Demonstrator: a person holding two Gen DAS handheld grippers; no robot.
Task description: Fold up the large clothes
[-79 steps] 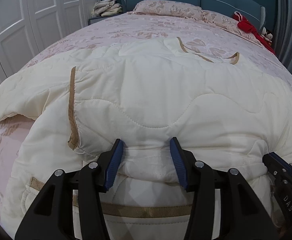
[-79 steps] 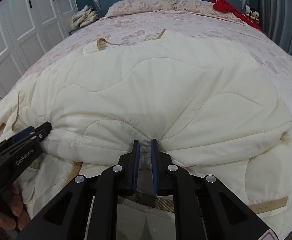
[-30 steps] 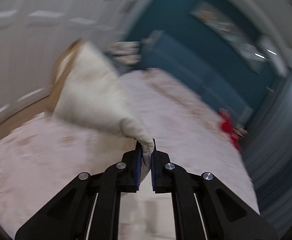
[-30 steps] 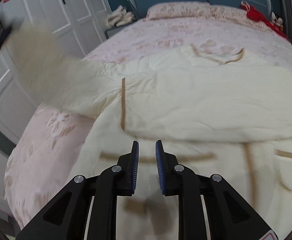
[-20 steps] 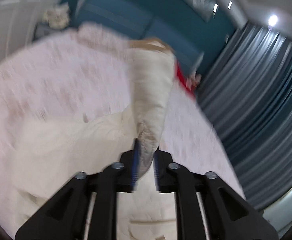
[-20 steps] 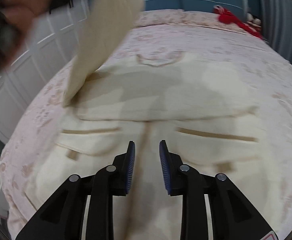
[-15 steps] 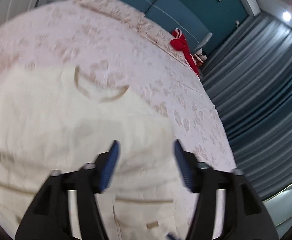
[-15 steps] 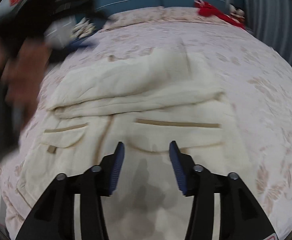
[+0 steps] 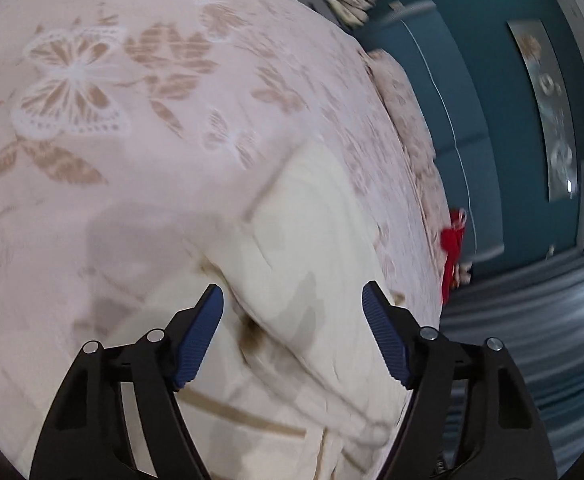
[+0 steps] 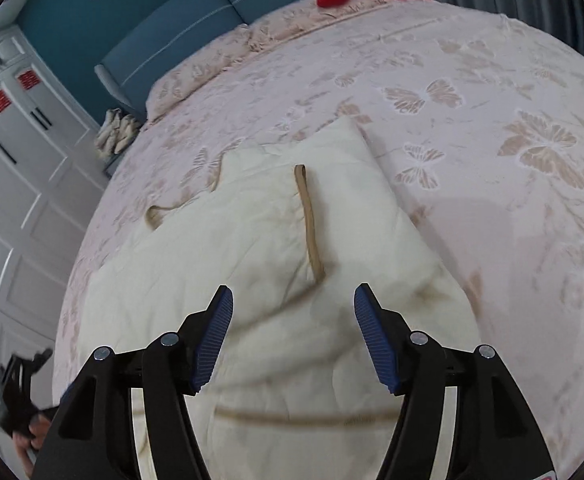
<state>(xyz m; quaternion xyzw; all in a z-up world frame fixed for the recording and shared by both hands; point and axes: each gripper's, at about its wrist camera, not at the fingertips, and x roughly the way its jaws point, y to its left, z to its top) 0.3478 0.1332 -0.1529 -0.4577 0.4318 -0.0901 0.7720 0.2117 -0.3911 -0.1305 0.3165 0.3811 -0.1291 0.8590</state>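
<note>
Both tongs apart (prob. empty) over coat

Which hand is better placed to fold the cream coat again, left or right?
Probably right: the right tongs hang open over the middle of the cream coat, while the left tongs sit near its edge.

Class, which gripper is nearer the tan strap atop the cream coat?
Right. Both grippers' jaws have just opened, empty. The right gripper hovers short of the tan strap; the left gripper is off beside the coat.
</note>
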